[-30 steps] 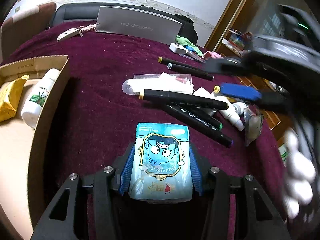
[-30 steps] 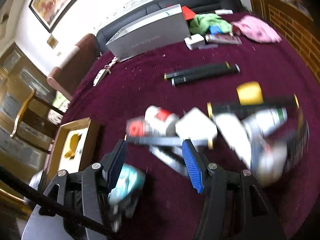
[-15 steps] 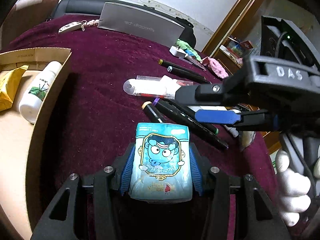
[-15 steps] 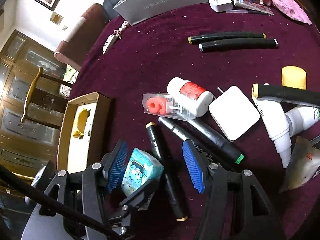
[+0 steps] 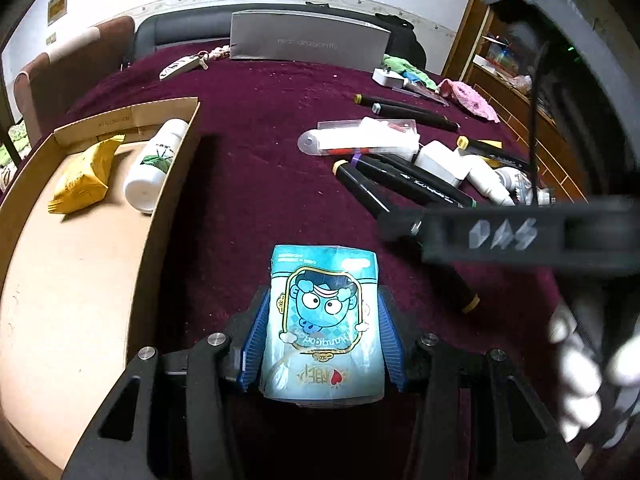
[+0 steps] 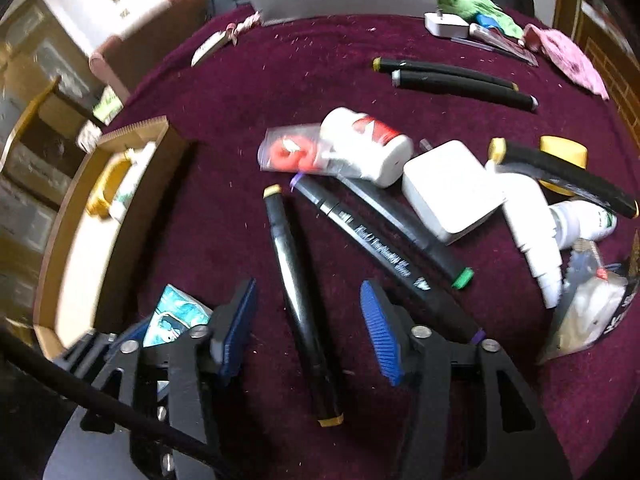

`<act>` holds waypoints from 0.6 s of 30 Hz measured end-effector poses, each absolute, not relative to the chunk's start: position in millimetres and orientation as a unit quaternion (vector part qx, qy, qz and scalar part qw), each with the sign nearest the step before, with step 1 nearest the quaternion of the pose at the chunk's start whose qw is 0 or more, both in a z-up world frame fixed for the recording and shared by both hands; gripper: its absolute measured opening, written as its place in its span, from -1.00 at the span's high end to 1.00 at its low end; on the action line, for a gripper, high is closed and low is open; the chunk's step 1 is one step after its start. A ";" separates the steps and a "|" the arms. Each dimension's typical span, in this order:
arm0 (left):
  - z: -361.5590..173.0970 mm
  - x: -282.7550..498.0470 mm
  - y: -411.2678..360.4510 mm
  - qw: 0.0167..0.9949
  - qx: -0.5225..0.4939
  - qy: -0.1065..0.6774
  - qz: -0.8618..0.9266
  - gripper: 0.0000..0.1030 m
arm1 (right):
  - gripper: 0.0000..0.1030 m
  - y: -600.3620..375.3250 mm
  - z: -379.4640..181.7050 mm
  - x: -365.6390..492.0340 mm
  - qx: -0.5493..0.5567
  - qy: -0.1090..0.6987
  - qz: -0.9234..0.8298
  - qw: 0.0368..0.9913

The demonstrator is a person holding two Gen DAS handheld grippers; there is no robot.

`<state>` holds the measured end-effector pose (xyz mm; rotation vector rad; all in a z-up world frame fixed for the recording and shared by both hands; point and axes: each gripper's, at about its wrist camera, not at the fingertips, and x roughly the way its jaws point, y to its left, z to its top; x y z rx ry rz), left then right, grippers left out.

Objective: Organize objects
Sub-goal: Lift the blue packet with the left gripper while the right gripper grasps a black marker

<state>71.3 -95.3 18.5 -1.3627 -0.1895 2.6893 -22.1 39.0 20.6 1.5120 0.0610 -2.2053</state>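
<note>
My left gripper (image 5: 322, 336) is shut on a blue cartoon snack packet (image 5: 322, 320), held above the maroon tablecloth just right of the cardboard box (image 5: 176, 184). The packet also shows in the right wrist view (image 6: 174, 318). My right gripper (image 6: 308, 320) is open and straddles a black marker with yellow caps (image 6: 298, 300) lying on the cloth. In the left wrist view the right gripper's body (image 5: 500, 236) crosses the right side, blurred. More black markers (image 6: 384, 256) lie just right of it.
The box holds a yellow packet (image 5: 82, 178) and a white bottle (image 5: 154, 168). A white jar (image 6: 364, 146), a bagged red item (image 6: 290, 154), a white charger (image 6: 450, 188), white tubes (image 6: 532, 232) and two markers (image 6: 456, 82) lie further back. A grey box (image 5: 308, 42) stands at the far edge.
My right gripper has dropped lower and moved over the yellow-capped marker, which now lies between its fingers. My left gripper still holds the blue packet, shifted slightly.
</note>
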 end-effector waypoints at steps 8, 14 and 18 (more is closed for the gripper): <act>18.3 66.4 -80.1 0.065 -0.456 -0.038 0.887 -0.27 | 0.18 7.4 17.2 -13.8 0.521 0.103 -0.822 0.207; 20.0 65.9 -81.9 0.076 -0.452 -0.042 0.888 0.19 | 0.71 8.9 16.0 -9.8 0.515 0.118 -0.828 0.187; 21.0 68.8 -82.3 0.103 -0.450 -0.056 0.885 0.30 | 0.77 18.1 17.5 -3.7 0.521 0.105 -0.827 0.185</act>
